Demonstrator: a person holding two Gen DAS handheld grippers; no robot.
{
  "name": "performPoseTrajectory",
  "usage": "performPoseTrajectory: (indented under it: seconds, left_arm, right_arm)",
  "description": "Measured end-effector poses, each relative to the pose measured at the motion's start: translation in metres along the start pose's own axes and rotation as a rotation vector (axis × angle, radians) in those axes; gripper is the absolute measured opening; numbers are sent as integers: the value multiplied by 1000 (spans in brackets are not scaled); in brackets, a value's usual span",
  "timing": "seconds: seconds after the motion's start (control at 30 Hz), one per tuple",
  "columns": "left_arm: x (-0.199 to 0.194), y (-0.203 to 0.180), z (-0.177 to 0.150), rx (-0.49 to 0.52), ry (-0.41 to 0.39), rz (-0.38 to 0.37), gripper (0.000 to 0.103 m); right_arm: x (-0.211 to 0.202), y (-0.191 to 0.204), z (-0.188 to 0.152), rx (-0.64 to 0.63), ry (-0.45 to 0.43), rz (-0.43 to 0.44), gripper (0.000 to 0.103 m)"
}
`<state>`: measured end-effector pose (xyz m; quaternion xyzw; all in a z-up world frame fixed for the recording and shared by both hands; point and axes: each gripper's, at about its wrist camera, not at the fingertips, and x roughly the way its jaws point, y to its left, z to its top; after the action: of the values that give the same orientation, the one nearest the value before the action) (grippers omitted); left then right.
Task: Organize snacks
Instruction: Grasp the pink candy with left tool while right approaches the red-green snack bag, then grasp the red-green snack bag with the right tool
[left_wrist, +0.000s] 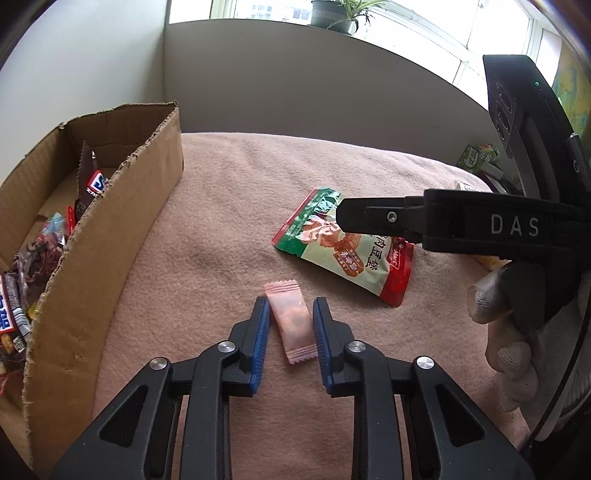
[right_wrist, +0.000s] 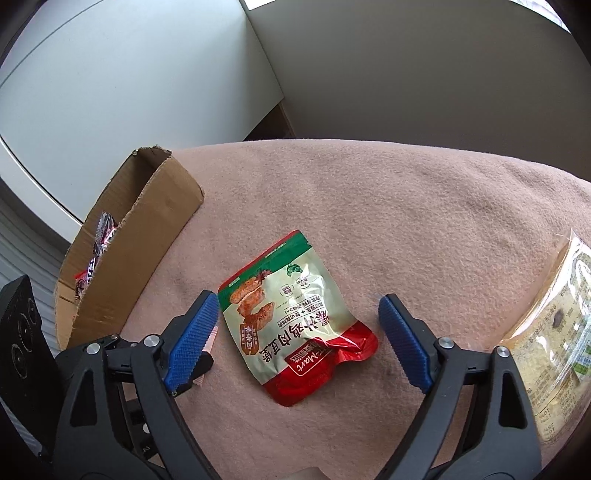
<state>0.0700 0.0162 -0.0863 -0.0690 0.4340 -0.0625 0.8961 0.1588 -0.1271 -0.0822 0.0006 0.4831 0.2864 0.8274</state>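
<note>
Pink candy wrapper (left_wrist: 293, 325) lies on the blanket (left_wrist: 229, 206) between my left gripper (left_wrist: 291, 314)'s pads — nearly shut, barely pinching — while my right gripper (right_wrist: 297, 325) gapes empty around the tofu pouch (right_wrist: 291, 325) — slick film could slip before the cardboard box (left_wrist: 110, 236).

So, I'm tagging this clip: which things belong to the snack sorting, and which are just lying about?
Job: pink candy, gripped by left gripper; green-and-red pouch, between right gripper's open jaws; cardboard box holding snacks; probably the clear-wrapped pack.
Lying about: potted plant; green carton; blanket underneath.
</note>
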Motion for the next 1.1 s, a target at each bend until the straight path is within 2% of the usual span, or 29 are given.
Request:
performPoseTrajectory:
  seconds: [0.33,0.53,0.63,0.9,0.97,1.0,1.1]
  left_arm:
    - [-4,5,-2,22,2,-14,18]
    - [-3,2,-4,40,-10,-15,20]
    - [-5,4,-7,45,-14,-5,17]
    - [-7,2,-6,63,-14,14,17]
    - [-8,5,-7,62,-16,15,16]
    - [-10,7,-7,57,-16,11,16]
    - [-12,10,-8,44,-15,-1,16]
  right_arm:
    - [15,11,3,-43,11,-28,91]
    - [20,21,-2,-125,45,-16,97]
    - [20,24,-5,-144,50,-28,97]
    - [30,39,-11,-232,65,-133,97]
    - [32,42,-12,-253,67,-170,92]
    - [34,45,-12,-266,66,-199,86]
    - [32,45,-13,-262,56,-216,79]
